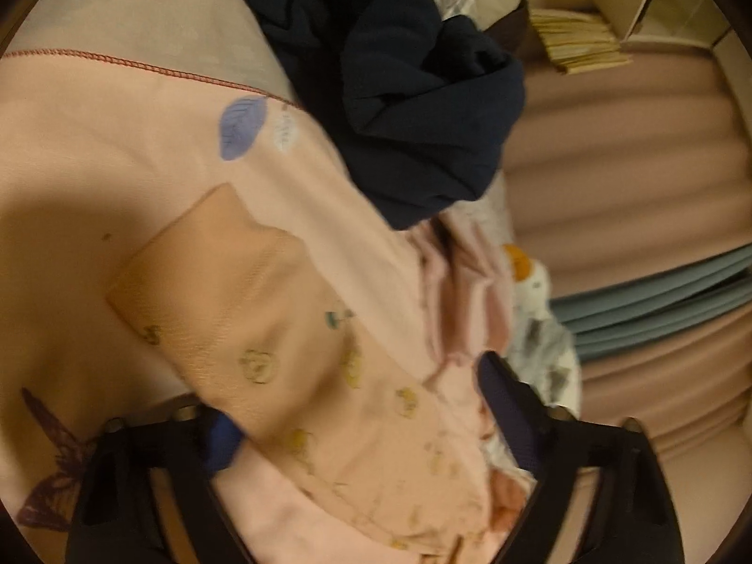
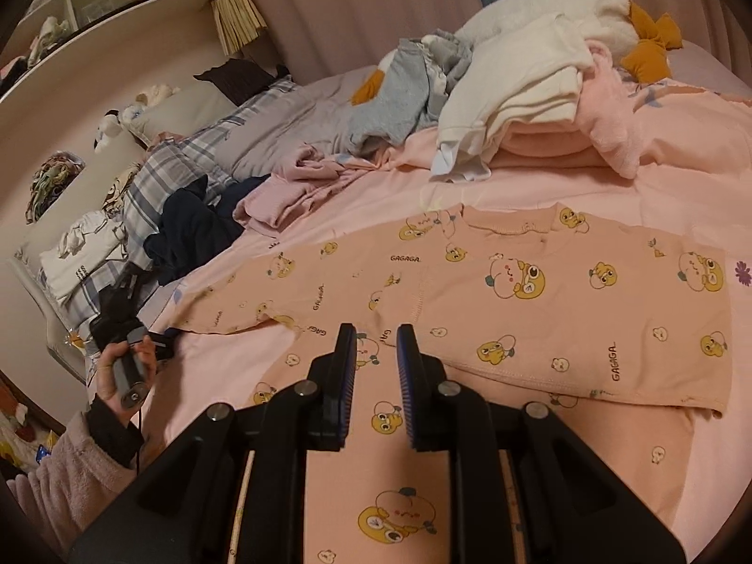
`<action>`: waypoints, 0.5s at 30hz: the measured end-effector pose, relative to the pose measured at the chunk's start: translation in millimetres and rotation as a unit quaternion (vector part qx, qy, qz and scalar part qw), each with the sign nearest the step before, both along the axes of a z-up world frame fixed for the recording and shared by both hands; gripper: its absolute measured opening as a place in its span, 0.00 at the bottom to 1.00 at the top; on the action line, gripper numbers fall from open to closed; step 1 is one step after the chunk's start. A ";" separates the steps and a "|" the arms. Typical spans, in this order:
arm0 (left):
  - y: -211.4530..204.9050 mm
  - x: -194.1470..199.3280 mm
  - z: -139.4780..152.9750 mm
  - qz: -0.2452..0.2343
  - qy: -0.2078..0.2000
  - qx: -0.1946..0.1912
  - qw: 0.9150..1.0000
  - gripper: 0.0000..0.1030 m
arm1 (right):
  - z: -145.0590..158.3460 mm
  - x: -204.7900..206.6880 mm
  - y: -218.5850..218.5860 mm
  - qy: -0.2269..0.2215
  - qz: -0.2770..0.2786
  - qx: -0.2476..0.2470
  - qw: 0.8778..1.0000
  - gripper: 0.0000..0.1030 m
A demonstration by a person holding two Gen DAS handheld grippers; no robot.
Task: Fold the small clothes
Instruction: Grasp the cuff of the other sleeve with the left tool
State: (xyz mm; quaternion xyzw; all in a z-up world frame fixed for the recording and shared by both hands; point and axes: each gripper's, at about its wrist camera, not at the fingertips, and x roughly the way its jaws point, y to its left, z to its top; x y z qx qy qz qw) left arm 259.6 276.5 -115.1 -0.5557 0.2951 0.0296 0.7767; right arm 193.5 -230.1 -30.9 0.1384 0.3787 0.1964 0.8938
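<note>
Peach cartoon-print shirt (image 2: 540,301) was spread flat on the pink bed (image 2: 611,178). The right gripper (image 2: 374,343) was held just above its fabric, fingers narrowly apart, nothing clamped. The left gripper (image 1: 357,423) straddled a sleeve (image 1: 263,329), fingers wide apart.

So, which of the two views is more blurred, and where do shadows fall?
Left wrist view: motion blur smears the peach printed top and the left gripper; a broad shadow darkens the pink bedcover at left. Right wrist view: sharp, the print on the top is readable; warm dim light, fisheye bending at the edges.
</note>
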 end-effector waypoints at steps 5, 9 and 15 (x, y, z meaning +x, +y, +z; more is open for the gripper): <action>9.7 -0.4 -12.9 0.002 0.046 0.022 0.999 0.19 | -2.2 -6.6 -2.3 0.007 -0.004 -0.002 1.000 0.18; 15.0 -6.2 -6.8 0.003 0.061 0.050 0.997 0.06 | -2.5 -15.7 -7.0 0.010 -0.007 0.001 1.000 0.18; -18.1 -1.5 58.1 -0.036 0.022 0.161 0.986 0.06 | -0.8 -27.8 -26.0 0.014 -0.021 0.014 1.000 0.19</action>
